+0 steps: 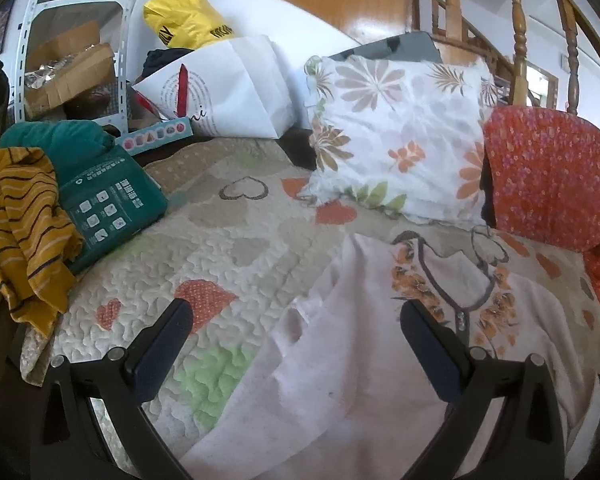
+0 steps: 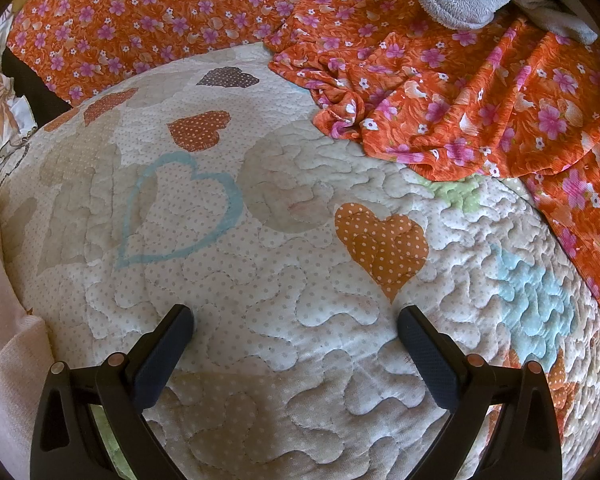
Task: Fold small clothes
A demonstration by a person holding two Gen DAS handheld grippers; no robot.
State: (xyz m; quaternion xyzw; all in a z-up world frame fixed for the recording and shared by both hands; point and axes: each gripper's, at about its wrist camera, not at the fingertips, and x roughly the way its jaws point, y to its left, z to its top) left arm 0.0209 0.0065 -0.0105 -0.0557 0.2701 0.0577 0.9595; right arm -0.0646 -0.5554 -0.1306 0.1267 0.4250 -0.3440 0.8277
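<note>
A small pale pink top (image 1: pixel 340 360) lies spread on the quilted bedspread (image 1: pixel 228 256), its grey-trimmed neckline ringed with orange flower print and two little buttons at the placket. It looks soft, slightly rumpled, one edge bunched up on its left. The left gripper (image 1: pixel 296 320) hangs over it with fingers wide apart, nothing between them. Off to the side, the right gripper (image 2: pixel 296 320) hangs over bare quilt, fingers equally spread and empty. Behind the top sits a floral pillow (image 1: pixel 396 136), beside it an orange flowered cloth (image 2: pixel 480 92), and a mustard striped garment (image 1: pixel 24 232) at the far edge.
</note>
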